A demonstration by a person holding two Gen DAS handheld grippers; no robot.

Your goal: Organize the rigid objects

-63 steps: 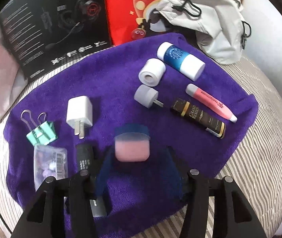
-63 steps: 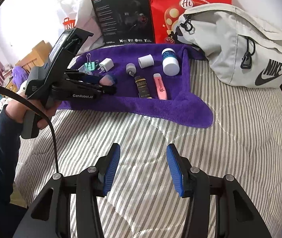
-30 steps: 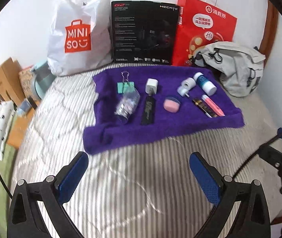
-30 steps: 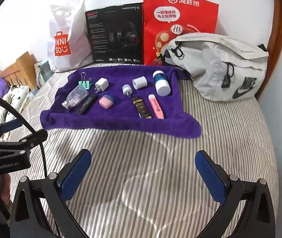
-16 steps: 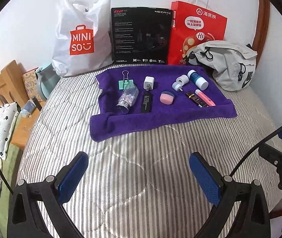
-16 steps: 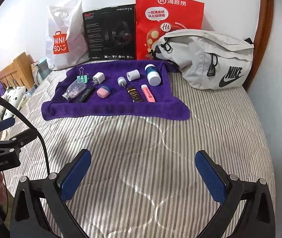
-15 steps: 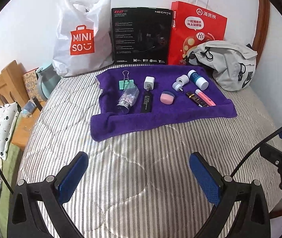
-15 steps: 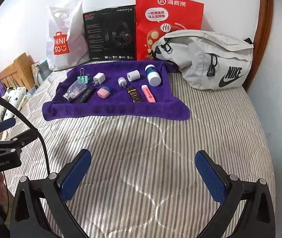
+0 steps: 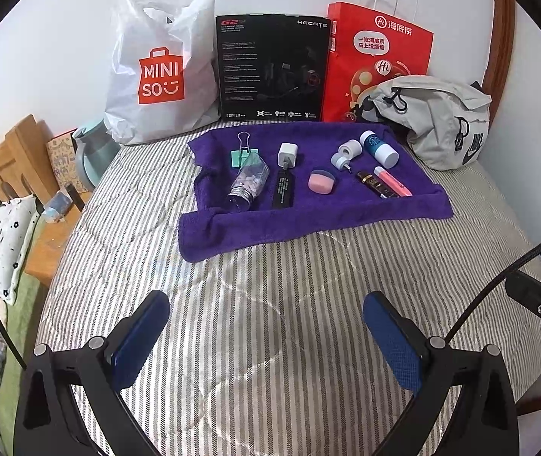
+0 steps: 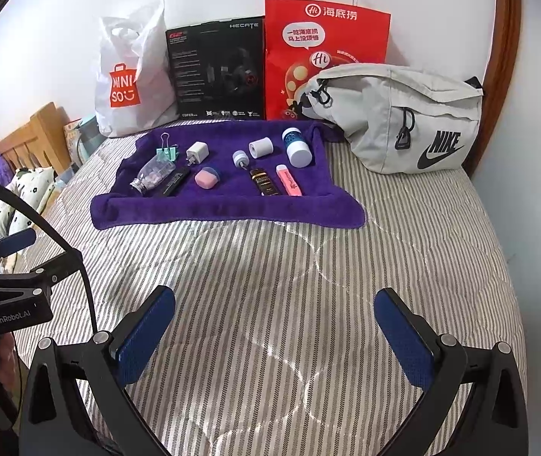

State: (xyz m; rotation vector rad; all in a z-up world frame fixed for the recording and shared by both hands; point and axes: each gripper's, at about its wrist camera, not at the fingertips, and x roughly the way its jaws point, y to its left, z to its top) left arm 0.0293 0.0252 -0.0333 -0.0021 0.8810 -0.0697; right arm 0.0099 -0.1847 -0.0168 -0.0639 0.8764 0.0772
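A purple towel (image 9: 308, 224) (image 10: 209, 212) lies on the striped bed with small items in rows: a green binder clip (image 9: 240, 154), a clear bottle (image 9: 248, 182), a white charger plug (image 9: 287, 153), a flat black stick (image 9: 284, 190), a pink case (image 9: 321, 182) (image 10: 206, 177), a white roll (image 9: 348, 149), a blue-and-white bottle (image 9: 378, 148), a dark tube (image 9: 375, 183) and a pink tube (image 9: 392, 181). My left gripper (image 9: 266, 332) hangs wide open, well short of the towel. Likewise my right gripper (image 10: 276, 328) is wide open and holds nothing.
Against the far wall stand a white plastic bag (image 9: 156, 72), a black headset box (image 9: 272, 72) and a red paper bag (image 9: 376, 60). A grey waist bag (image 10: 399, 117) lies to the right. A wooden bedside stand (image 9: 23, 159) is at the left.
The left gripper let go of the pink case on the towel, opened wide and drew far back. The right gripper also opened wide and pulled back. In the last half second almost nothing moved.
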